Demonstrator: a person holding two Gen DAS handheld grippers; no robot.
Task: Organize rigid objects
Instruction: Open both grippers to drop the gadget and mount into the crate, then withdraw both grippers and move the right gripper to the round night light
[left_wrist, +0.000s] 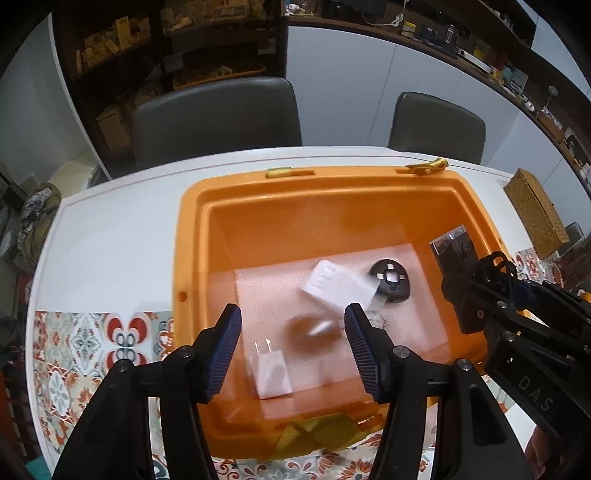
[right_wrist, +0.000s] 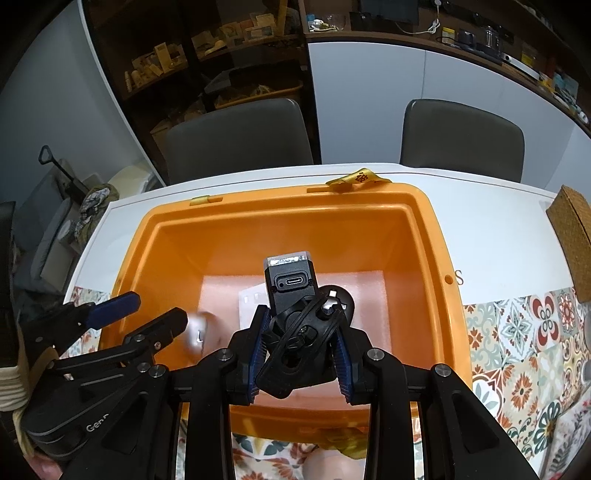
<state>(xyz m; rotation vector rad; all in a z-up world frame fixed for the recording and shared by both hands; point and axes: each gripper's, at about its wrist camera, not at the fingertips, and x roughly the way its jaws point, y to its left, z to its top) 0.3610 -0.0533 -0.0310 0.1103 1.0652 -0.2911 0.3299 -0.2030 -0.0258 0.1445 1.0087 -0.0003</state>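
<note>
Trouble could come if the right tongs (right_wrist: 301, 354), pinching a black plastic clip-mount device (right_wrist: 295, 317) over the orange plastic bin (right_wrist: 428, 236) on the white table (right_wrist: 491, 236), drop it onto the round black gadget (left_wrist: 389, 282) below while the left tongs (left_wrist: 293, 350) hang spread and empty.

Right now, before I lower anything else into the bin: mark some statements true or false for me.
1. The right gripper grips a black device. True.
2. The left gripper is clamped on the white box. False: its jaws stand apart with no firm grip on anything; a blurred object shows between them.
3. A white plug lies inside the orange bin. True.
4. The bin's floor is bare plastic. False: white foam lines it.
5. The bin holds nothing black. False: a round black part lies on the foam.
</note>
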